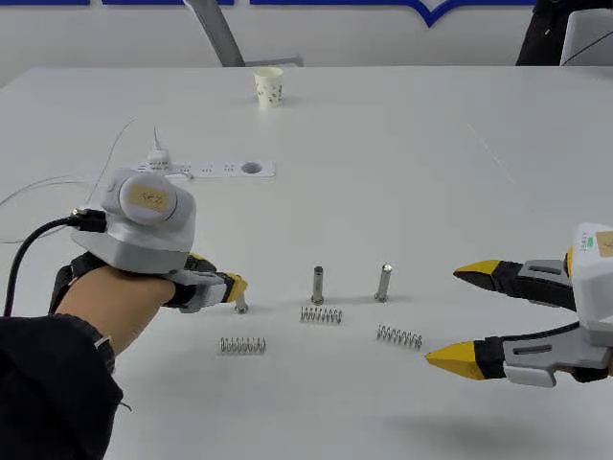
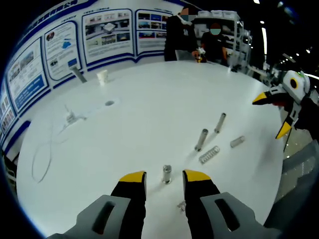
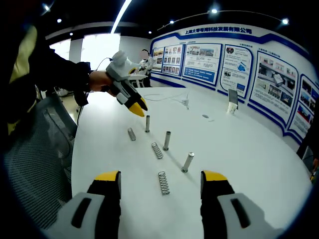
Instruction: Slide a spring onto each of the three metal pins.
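Straddling the pin point(image 1: 241, 305) nearest the bench's point(image 1: 383, 144) left edge, the left gripper point(image 2: 165, 178) is standing part-open; the right gripper point(image 1: 462, 314) is hovering wide open, empty, beside a spring point(image 1: 398, 336).

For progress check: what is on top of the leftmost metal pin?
Nothing: the short silver metal pin is bare. In the head view, left tongs cover its upper part.

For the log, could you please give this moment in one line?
left gripper: open at pin; right gripper: open; springs: all loose
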Available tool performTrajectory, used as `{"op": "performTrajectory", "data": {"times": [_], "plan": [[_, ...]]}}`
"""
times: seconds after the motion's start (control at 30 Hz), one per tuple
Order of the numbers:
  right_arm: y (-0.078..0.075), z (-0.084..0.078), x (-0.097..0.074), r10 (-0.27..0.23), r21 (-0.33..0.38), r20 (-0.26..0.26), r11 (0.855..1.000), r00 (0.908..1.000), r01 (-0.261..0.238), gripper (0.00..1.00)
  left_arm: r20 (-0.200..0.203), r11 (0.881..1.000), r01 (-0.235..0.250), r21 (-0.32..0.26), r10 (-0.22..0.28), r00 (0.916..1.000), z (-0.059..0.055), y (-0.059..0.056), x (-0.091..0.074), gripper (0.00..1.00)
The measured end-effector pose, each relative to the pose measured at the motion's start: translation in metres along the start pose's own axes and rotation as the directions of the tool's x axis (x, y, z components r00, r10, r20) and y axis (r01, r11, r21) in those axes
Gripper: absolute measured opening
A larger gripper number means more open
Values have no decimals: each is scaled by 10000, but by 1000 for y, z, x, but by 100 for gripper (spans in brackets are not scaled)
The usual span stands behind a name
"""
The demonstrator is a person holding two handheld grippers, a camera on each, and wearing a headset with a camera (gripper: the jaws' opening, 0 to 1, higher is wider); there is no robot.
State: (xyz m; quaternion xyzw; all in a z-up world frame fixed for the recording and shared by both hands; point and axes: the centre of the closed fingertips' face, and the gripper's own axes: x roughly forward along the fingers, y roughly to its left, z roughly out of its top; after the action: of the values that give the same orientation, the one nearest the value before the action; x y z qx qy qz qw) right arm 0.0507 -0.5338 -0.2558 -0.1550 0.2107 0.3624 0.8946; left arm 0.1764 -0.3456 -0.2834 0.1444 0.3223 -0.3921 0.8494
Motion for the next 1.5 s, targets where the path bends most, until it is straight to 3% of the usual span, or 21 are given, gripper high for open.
{"op": "performTrajectory", "data": {"times": [0.33,0.73,1.03,1.5], "plan": [[1,2,3,71,-26,-10,10000,10000,-71,66,114,9999,128,64,-129,9999,-7,1,-13,32],[4,4,5,167,-86,-40,9998,9999,-168,65,672,9981,607,51,-609,9959,-12,-4,-29,34],[5,6,10,299,-168,-83,9994,9995,-300,65,1184,9933,1125,274,-1150,9863,-18,-12,-38,38],[14,9,21,663,-288,-183,9974,9976,-668,64,1535,9872,1559,341,-1594,9752,-34,-15,-48,40]]}}
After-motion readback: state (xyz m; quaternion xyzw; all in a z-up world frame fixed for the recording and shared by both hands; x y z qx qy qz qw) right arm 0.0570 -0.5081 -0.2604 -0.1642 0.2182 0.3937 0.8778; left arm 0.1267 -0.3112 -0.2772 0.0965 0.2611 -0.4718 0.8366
